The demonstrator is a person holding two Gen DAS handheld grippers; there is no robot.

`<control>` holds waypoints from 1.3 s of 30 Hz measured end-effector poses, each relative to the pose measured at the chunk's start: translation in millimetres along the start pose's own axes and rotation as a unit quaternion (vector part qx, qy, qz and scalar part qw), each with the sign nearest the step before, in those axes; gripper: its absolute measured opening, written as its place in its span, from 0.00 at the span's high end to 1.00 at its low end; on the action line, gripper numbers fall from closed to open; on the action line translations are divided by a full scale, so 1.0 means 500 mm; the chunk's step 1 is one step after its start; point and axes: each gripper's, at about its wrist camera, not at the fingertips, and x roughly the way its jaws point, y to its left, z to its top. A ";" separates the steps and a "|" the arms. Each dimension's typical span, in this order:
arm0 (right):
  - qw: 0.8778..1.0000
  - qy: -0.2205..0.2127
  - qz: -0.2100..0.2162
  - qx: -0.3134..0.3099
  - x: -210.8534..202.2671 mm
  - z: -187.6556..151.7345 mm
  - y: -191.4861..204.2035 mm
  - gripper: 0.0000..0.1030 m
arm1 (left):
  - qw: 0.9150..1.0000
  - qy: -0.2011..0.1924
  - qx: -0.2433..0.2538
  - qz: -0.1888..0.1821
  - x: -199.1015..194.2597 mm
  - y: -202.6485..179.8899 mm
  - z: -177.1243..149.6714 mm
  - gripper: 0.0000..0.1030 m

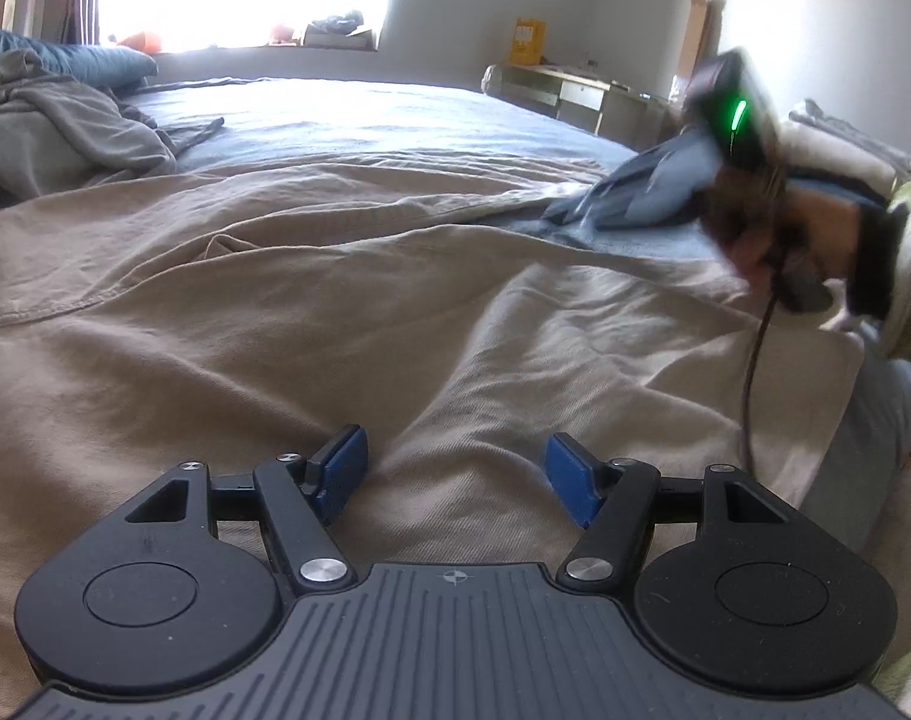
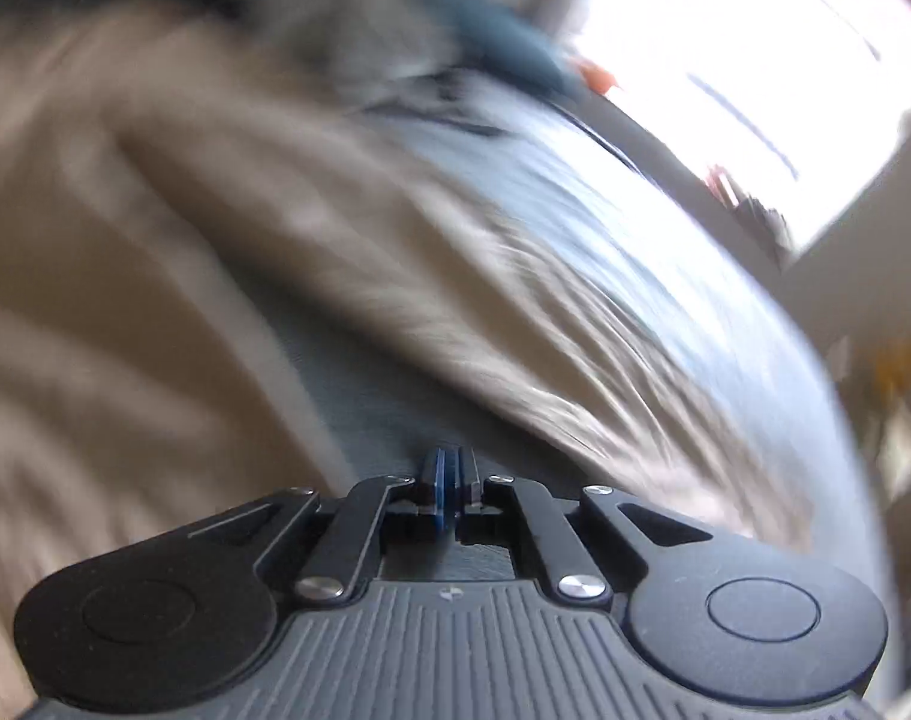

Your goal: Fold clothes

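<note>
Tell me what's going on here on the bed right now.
A person is folding laundry on a bed with a handheld gripper in each hand. The left gripper is open, hovering low over beige trousers spread across the bed, gripping nothing. The right gripper is shut; the right wrist view is heavily motion-blurred, so it seems to be swinging fast. Seen from the left, it appears to carry a light blue garment, though the blur hides the grip. A grey garment lies crumpled further back.
</note>
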 end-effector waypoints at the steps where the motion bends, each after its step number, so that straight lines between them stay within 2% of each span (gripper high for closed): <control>1: 0.999 -0.009 0.003 0.051 -0.027 0.003 -0.041 0.98 | 1.000 0.001 0.000 0.002 -0.001 0.000 0.001 0.35; 4: 0.984 -0.056 -0.024 0.168 -0.164 -0.015 -0.157 0.89 | 1.000 0.002 -0.007 0.006 -0.001 0.004 0.005 0.35; 8: 0.961 -0.104 -0.089 0.241 -0.393 -0.100 -0.248 0.74 | 1.000 0.001 -0.019 0.016 -0.005 0.002 0.014 0.35; 10: 0.949 -0.104 -0.109 0.277 -0.478 -0.157 -0.265 0.65 | 0.999 0.000 -0.022 0.025 -0.004 0.002 0.020 0.35; 14: 0.929 -0.057 -0.130 0.343 -0.525 -0.292 -0.274 0.59 | 0.999 0.004 -0.037 0.032 -0.001 -0.006 0.036 0.34; 19: 0.890 -0.013 -0.126 0.437 -0.468 -0.421 -0.305 0.59 | 0.999 0.003 -0.022 0.046 0.000 -0.043 0.047 0.34; 28: 0.920 0.010 -0.138 0.368 -0.355 -0.386 -0.360 0.59 | 0.998 0.017 -0.020 0.060 0.002 -0.075 0.036 0.34; 30: 0.928 0.037 -0.131 0.347 -0.318 -0.372 -0.373 0.59 | 0.998 0.018 -0.025 0.058 0.006 -0.075 0.034 0.34; 33: 0.928 0.086 -0.105 0.346 -0.268 -0.367 -0.395 0.59 | 0.998 0.021 -0.026 0.056 0.012 -0.077 0.031 0.34; 38: 0.926 0.145 -0.055 0.344 -0.226 -0.375 -0.398 0.56 | 0.998 0.022 -0.025 0.053 0.019 -0.074 0.029 0.33; 39: 0.929 0.150 -0.053 0.334 -0.224 -0.371 -0.395 0.58 | 0.998 0.021 -0.027 0.052 0.020 -0.071 0.029 0.33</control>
